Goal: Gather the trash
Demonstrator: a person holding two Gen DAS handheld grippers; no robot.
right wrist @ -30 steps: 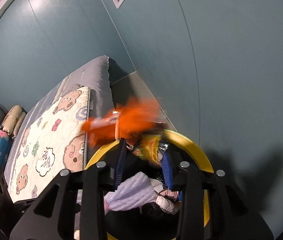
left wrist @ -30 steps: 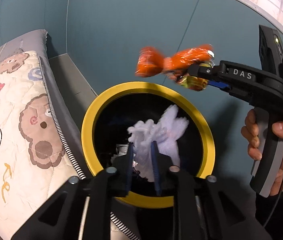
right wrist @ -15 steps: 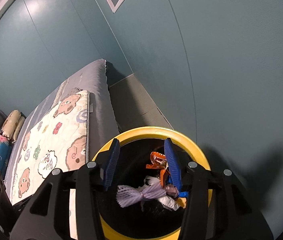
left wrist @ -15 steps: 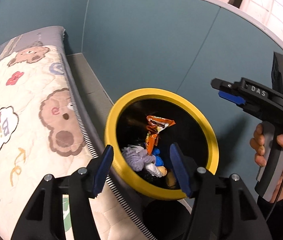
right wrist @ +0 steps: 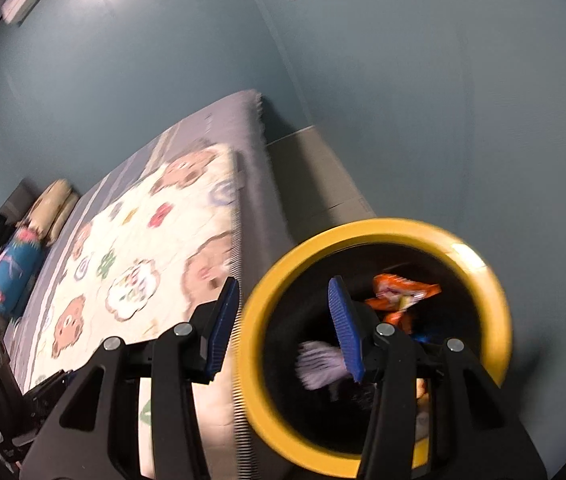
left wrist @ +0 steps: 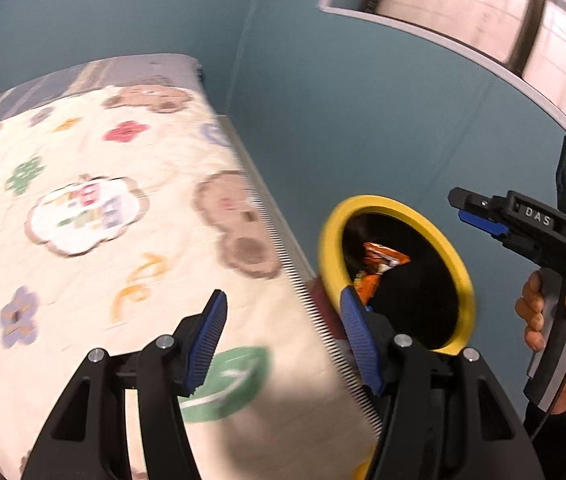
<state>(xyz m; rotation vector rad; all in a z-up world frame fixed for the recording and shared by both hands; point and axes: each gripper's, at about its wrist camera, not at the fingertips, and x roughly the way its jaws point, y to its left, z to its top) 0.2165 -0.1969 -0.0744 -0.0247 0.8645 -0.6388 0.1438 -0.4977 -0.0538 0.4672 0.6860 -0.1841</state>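
Jaws spread, nothing gripped, on my left gripper (left wrist: 283, 344) and right gripper (right wrist: 283, 328); yellow-rimmed bin (right wrist: 371, 232) lower right beside bear-print quilt (left wrist: 95, 216), teal wall (right wrist: 403, 100) behind.

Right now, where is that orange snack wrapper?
The orange snack wrapper lies inside the yellow-rimmed bin, toward its far wall, above a pale purple scrap. The bin stands beside the bed, by the blue wall.
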